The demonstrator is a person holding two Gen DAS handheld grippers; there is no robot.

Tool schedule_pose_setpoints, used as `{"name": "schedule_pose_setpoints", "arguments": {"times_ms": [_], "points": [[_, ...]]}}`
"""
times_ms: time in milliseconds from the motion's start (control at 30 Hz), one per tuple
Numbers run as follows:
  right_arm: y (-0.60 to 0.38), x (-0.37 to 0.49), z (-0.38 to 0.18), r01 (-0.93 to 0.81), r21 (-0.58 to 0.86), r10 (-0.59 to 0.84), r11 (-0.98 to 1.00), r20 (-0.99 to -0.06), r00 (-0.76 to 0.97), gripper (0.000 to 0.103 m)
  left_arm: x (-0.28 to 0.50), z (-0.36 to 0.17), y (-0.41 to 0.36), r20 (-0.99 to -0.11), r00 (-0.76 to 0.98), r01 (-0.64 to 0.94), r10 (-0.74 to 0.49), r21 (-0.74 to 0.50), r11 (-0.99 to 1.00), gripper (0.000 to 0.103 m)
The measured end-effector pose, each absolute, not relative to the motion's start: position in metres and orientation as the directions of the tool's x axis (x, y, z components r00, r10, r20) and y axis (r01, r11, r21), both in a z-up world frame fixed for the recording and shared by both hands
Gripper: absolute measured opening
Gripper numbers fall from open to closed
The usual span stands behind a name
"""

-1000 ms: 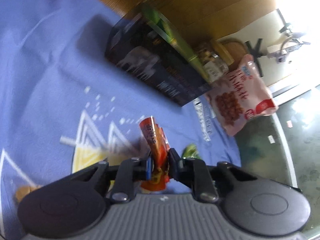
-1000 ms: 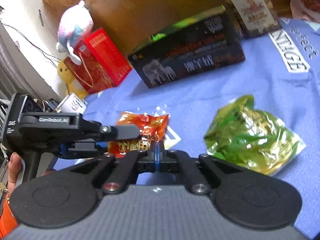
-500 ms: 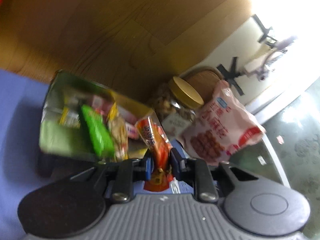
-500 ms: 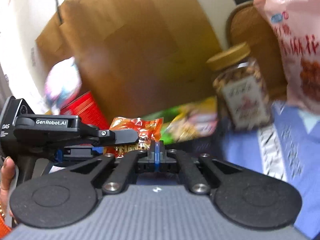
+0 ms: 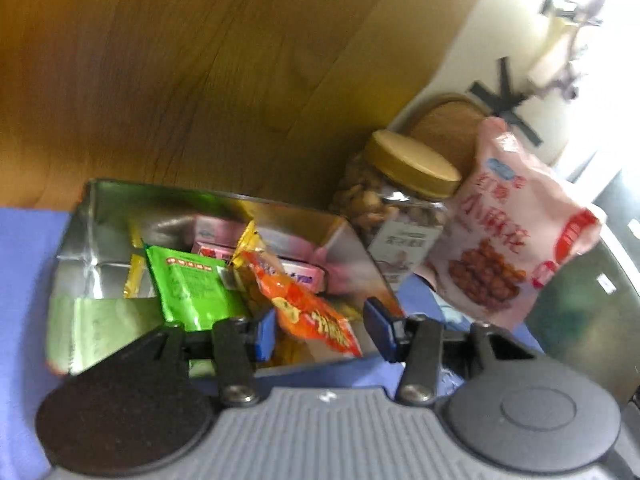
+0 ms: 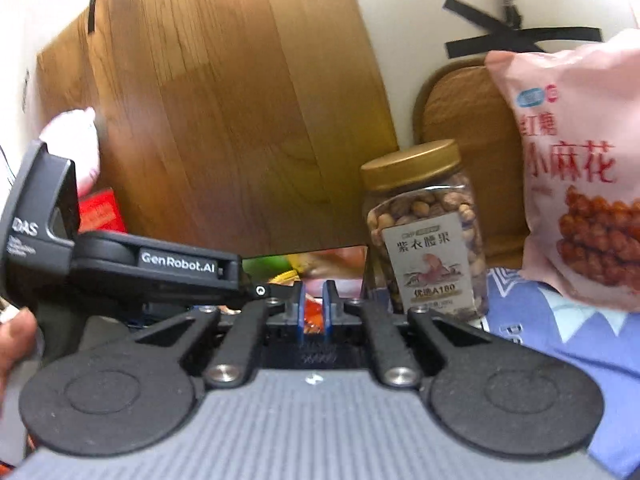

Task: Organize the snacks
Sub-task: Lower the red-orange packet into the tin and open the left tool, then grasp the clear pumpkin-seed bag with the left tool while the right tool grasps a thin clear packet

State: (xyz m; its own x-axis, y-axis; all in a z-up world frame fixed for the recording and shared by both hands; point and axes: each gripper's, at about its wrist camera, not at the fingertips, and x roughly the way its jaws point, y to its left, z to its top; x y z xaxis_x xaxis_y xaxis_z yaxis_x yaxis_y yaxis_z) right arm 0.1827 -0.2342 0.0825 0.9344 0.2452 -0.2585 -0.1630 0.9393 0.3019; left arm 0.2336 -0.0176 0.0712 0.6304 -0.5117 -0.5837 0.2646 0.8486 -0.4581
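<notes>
Left gripper (image 5: 320, 330) jaws opening, crinkly orange snack packet (image 5: 308, 312) loose between them over the shiny foil-lined box (image 5: 96, 216) – might snag the rim, flop outside

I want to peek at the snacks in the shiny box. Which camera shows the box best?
The left wrist camera: it looks down into the open box, showing the packets inside. The right wrist camera catches only a thin strip of the box behind the left gripper.

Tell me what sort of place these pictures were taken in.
Probably a home living area, not a lab: a table under a blue cloth, household snacks such as a nut jar and a pink snack bag, and a wooden board against a plain wall.
</notes>
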Motion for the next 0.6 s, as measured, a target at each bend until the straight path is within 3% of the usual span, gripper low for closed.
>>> {"name": "schedule_pose_setpoints", "arguments": {"times_ms": [100, 367, 533, 600], "points": [[-0.238, 0.154, 0.081, -0.180, 0.339, 0.274, 0.923, -0.252, 0.928, 0.014, 0.203, 0.090, -0.009, -0.563, 0.663, 0.285, -0.493, -0.419, 0.862, 0.052], [-0.215, 0.086, 0.043, -0.256, 0.435, 0.424, 0.863, -0.352, 0.835, 0.015, 0.098, 0.086, 0.055, -0.623, 0.640, 0.255, -0.450, -0.381, 0.889, 0.052], [-0.180, 0.056, 0.026, -0.362, 0.493, 0.577, 0.791, -0.402, 0.711, 0.029, 0.037, 0.051, 0.113, -0.661, 0.609, 0.140, -0.438, -0.454, 0.880, 0.052], [-0.159, 0.047, 0.023, -0.412, 0.494, 0.626, 0.765, -0.421, 0.656, 0.030, 0.018, 0.036, 0.131, -0.667, 0.597, 0.098, -0.446, -0.491, 0.865, 0.052]]}}
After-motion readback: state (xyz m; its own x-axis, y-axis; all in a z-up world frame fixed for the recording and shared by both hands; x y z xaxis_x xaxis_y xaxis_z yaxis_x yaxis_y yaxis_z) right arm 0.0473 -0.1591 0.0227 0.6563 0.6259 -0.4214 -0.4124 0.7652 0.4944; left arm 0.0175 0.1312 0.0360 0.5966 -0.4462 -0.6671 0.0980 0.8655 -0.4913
